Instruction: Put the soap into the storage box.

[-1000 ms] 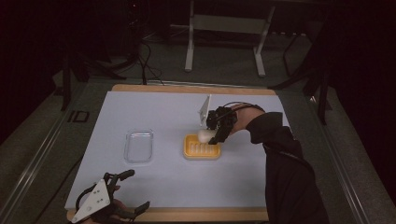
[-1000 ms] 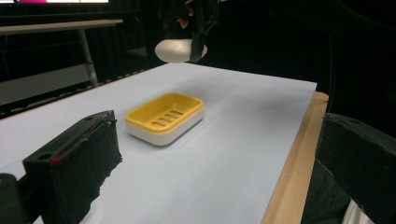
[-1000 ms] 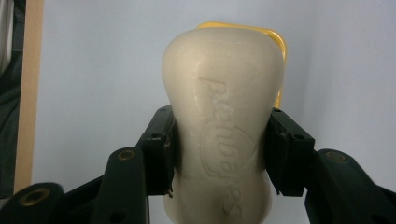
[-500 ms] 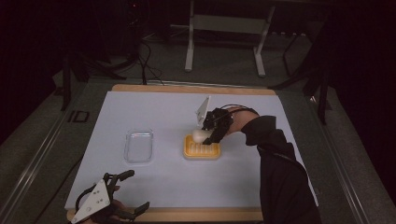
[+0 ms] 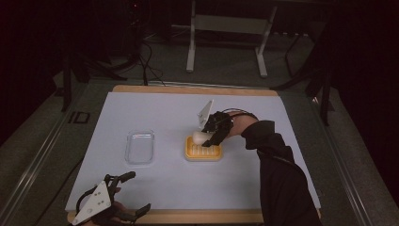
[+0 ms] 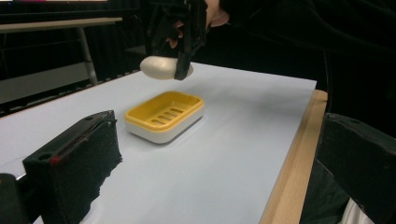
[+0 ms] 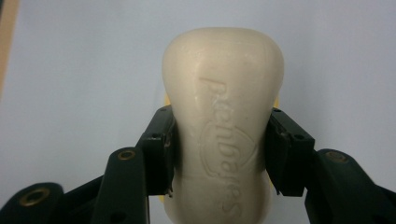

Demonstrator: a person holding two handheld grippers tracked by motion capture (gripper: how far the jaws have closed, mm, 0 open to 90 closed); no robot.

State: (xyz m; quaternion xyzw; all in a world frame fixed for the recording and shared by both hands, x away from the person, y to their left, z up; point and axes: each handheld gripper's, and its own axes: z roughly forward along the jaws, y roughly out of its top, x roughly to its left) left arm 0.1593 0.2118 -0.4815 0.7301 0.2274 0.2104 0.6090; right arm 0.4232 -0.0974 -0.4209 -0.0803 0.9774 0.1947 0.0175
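1. Dark surroundings frame our work surface, a pale blue table top (image 5: 164,188) with a wooden edge. We use the yellow soap dish (image 5: 203,152) as the landmark for every position below.

2. We hold the white soap bar (image 5: 201,138) in the right gripper (image 5: 210,135), directly above the dish and not touching it; the left gripper view confirms clear air between the two.

3. Our right jaws are clamped on the bar's two long sides, about mid-length. In the right gripper view the rounded end (image 7: 223,60) projects forward past the pads. We judge that this side grip keeps the underside free, so the bar can settle flat on the dish's slotted floor.

4. We keep the bar roughly level and lined up with the dish's long axis, which suits a straight descent into the tray.

5. A clear plastic lid (image 5: 140,147) lies left of the dish, well apart from it, presumably parked so that the dish opening stays unobstructed.

6. Our left gripper (image 5: 132,193) rests at the near table edge, far from the dish on its near-left side. Its jaws stand spread with nothing between them, and its camera faces the dish.
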